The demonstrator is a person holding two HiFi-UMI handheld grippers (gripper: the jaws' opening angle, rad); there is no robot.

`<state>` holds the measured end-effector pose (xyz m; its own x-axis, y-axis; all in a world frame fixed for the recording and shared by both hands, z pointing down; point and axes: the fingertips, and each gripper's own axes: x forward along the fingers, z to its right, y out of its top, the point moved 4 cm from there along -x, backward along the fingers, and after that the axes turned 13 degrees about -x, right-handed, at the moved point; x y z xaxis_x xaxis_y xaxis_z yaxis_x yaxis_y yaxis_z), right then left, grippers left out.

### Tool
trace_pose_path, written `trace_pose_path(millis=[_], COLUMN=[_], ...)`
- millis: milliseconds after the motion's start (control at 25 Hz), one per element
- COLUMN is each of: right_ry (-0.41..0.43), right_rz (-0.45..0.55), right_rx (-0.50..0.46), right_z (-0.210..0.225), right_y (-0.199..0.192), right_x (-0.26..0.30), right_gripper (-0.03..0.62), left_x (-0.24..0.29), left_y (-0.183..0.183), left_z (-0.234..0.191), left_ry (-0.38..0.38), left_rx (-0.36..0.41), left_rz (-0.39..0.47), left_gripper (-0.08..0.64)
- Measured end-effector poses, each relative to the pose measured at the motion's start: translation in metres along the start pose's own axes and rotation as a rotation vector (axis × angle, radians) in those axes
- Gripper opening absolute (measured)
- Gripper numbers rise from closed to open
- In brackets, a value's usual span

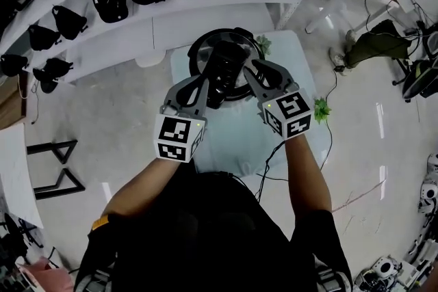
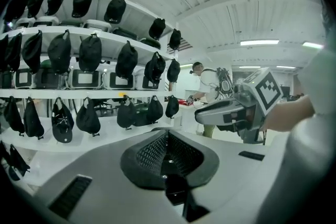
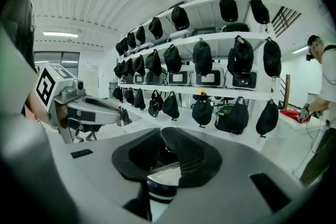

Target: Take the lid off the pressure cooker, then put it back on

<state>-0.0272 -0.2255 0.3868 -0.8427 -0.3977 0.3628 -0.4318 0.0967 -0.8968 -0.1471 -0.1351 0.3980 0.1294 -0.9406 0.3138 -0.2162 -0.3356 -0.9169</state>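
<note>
Black caps [image 1: 110,0] crowd shelves [image 1: 171,14] behind lid [image 1: 224,65].

A small pale table [image 1: 233,140] is standing on the glossy white floor [image 1: 123,126]. The pressure cooker [image 1: 200,51] is sitting on the table's far half, with one green sprig [image 1: 264,44] lying just beside it and another [image 1: 321,109] hanging at the right edge. Beyond the table, curved white shelves [image 1: 178,24] are carrying a row of black caps [image 1: 109,1].
</note>
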Motion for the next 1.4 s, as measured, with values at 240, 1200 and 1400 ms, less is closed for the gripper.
trace_pose_path(millis=[240, 1200, 1400], right_ry=[-0.045, -0.211, -0.259], right_rz=[-0.01, -0.018, -0.05], right_rx=[0.033, 0.215, 0.252], right_z=[-0.043, -0.16, -0.197], right_y=[-0.011, -0.003, -0.005], right_x=[-0.051, -0.149, -0.158], right_gripper=[0.037, 0.025, 0.025], left_x=[-0.027, -0.148, -0.18], left_y=[-0.012, -0.054, -0.069], left_z=[0.039, 0.098, 0.094], left_ry=[0.021, -0.116, -0.155], left_rx=[0.003, 0.028, 0.023], left_rz=[0.026, 0.02, 0.001], left_gripper=[0.006, 0.006, 0.006])
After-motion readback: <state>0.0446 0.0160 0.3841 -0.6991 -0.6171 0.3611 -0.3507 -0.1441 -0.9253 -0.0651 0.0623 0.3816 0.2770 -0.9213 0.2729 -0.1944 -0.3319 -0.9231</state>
